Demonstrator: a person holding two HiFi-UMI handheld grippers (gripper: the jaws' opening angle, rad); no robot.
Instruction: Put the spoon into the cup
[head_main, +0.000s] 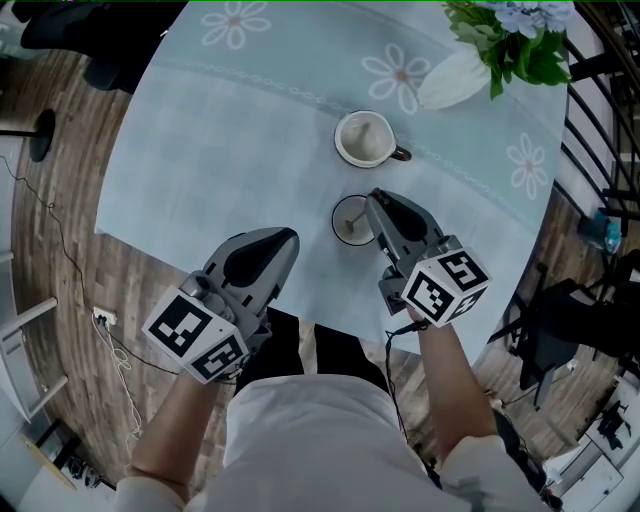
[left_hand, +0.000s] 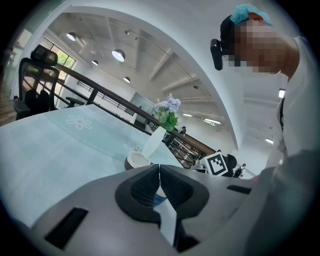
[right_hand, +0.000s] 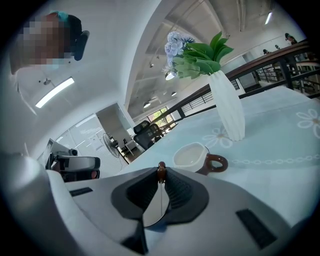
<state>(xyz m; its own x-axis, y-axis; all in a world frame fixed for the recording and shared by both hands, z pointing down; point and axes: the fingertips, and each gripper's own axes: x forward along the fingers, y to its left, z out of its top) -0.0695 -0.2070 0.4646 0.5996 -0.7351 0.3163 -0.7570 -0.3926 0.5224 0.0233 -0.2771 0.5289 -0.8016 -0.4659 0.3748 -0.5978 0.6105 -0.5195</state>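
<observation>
A white cup (head_main: 365, 138) with a brown handle stands mid-table; in the right gripper view the cup (right_hand: 192, 156) lies just beyond my jaws. My right gripper (head_main: 375, 200) (right_hand: 161, 171) is shut on the spoon (right_hand: 159, 197). The spoon's brown handle end pokes out at the jaw tips, and its metal bowl hangs back between the jaws. This gripper hovers at the edge of a small dark-rimmed saucer (head_main: 345, 222), a little short of the cup. My left gripper (head_main: 290, 238) (left_hand: 159, 171) is shut on nothing, left of the saucer near the table's front edge.
A white vase (head_main: 455, 78) with green leaves and pale flowers stands at the back right, past the cup. The round table carries a pale blue flowered cloth (head_main: 200, 150). Black office chairs stand beyond the table's far edge and to the right.
</observation>
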